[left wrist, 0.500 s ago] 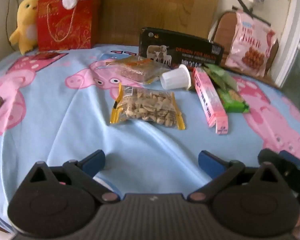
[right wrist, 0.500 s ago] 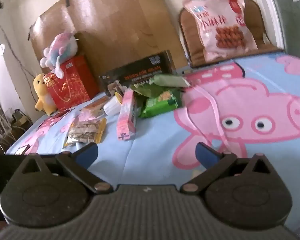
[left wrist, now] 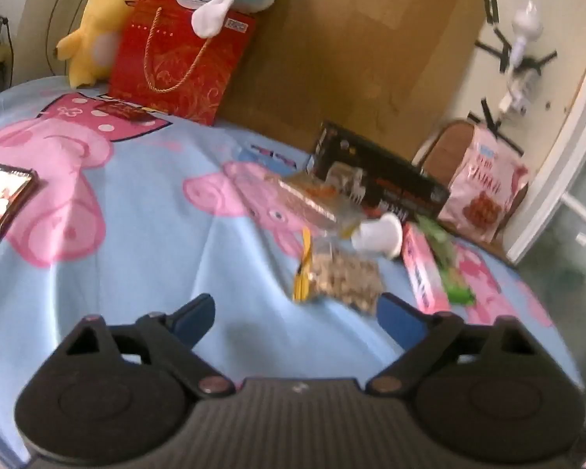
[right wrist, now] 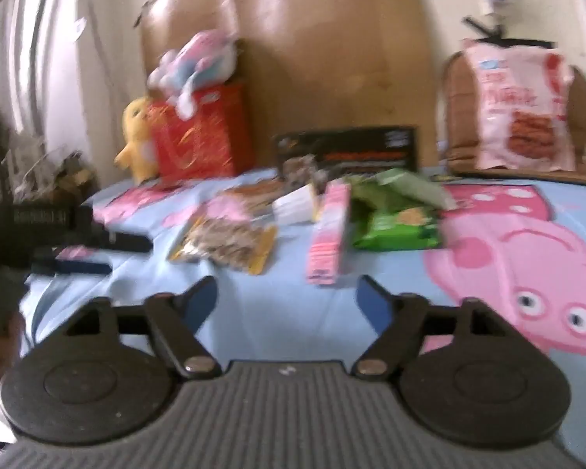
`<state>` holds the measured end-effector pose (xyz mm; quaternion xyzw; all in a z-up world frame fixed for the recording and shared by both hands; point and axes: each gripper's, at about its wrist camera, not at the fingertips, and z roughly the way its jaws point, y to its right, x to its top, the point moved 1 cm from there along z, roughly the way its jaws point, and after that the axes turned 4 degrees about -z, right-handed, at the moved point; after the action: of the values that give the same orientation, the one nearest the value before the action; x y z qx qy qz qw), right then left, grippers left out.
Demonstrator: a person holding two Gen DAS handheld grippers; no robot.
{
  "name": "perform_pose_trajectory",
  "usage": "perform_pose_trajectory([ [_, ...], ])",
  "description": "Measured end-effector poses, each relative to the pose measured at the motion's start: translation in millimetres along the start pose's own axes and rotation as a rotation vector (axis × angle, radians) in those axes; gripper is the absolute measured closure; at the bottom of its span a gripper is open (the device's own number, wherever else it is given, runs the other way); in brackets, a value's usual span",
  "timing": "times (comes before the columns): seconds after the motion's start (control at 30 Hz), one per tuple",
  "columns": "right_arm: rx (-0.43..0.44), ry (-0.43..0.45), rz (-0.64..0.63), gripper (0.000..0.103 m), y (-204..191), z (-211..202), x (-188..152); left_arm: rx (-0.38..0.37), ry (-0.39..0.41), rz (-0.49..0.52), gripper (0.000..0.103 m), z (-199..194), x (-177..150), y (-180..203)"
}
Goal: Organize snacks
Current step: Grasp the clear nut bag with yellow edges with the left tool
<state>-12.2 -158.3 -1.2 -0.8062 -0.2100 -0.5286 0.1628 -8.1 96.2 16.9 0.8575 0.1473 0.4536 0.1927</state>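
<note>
Here, both the left gripper [left wrist: 297, 312] and right gripper [right wrist: 287, 299] hover with jaws apart and empty above the bed [left wrist: 136, 273]; beyond, snack packets [right wrist: 230, 240] cluster toward its far edge, before a black box [right wrist: 347, 148].

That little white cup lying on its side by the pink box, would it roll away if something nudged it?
Probably yes. The white cup lies on its side and looks round and tapered, so a nudge would likely send it curving rather than straight. It looks light, so it should shift easily, though the soft blue bedsheet and the pink box beside it may stop it.
</note>
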Motion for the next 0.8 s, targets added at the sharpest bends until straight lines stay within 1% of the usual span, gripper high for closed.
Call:
perform_pose_trajectory([
  [0.03, 0.017, -0.014, -0.01, 0.046, -1.8, 5.1, 3.0, -0.008, 0.001, 0.005, 0.017, 0.9, 5.7, 0.8],
  [0.07, 0.031, -0.022, -0.017, 0.048, -3.4, 9.9, 6.0, -0.01, 0.004, 0.019, 0.02, 2.2, 10.8, 1.8],
  [0.1, 0.044, -0.027, -0.023, 0.05, -7.9, 19.1, 1.9, -0.012, 0.004, 0.042, 0.022, 4.2, 14.2, 3.0],
  [0.17, 0.068, -0.044, -0.028, 0.051, -11.8, 29.1, 6.1, -0.028, -0.011, 0.076, 0.029, 10.0, 20.9, 7.4],
  [0.2, 0.073, -0.054, -0.029, 0.051, -13.3, 33.6, 7.3, -0.043, -0.022, 0.087, 0.032, 15.2, 21.6, 10.3],
  [0.27, 0.096, -0.103, -0.003, 0.051, -11.0, 44.6, 11.9, -0.076, -0.048, 0.107, 0.038, 28.3, 28.2, 14.6],
  [0.33, 0.127, -0.147, 0.044, 0.05, -5.9, 54.6, 17.9, -0.084, -0.081, 0.121, 0.042, 42.0, 31.6, 16.9],
  [0.4, 0.116, -0.148, 0.04, 0.05, -4.5, 60.0, 24.1, -0.099, -0.11, 0.125, 0.046, 54.9, 28.9, 18.5],
  [0.43, 0.107, -0.154, 0.015, 0.047, -4.6, 64.4, 28.4, -0.101, -0.128, 0.121, 0.048, 61.5, 27.7, 18.6],
  [0.5, 0.097, -0.163, -0.008, 0.043, -5.3, 72.7, 31.5, -0.089, -0.163, 0.102, 0.054, 73.1, 22.8, 15.5],
  [0.53, 0.11, -0.182, 0.01, 0.043, -2.6, 78.6, 31.7, -0.08, -0.175, 0.094, 0.059, 77.0, 20.2, 14.0],
  [0.6, 0.128, -0.173, 0.017, 0.043, -1.6, 79.8, 31.2, -0.079, -0.172, 0.07, 0.064, 76.7, 17.0, 9.2],
  [0.67, 0.151, -0.175, 0.002, 0.049, -2.8, 78.3, 30.2, -0.088, -0.181, 0.058, 0.07, 74.3, 15.6, 8.0],
  [0.7, 0.151, -0.172, -0.003, 0.053, -3.6, 76.5, 30.0, -0.094, -0.187, 0.057, 0.071, 72.5, 14.2, 8.5],
  [0.8, 0.188, -0.157, 0.003, 0.066, -2.2, 66.4, 28.4, -0.109, -0.213, 0.07, 0.071, 65.4, 7.3, 16.7],
])
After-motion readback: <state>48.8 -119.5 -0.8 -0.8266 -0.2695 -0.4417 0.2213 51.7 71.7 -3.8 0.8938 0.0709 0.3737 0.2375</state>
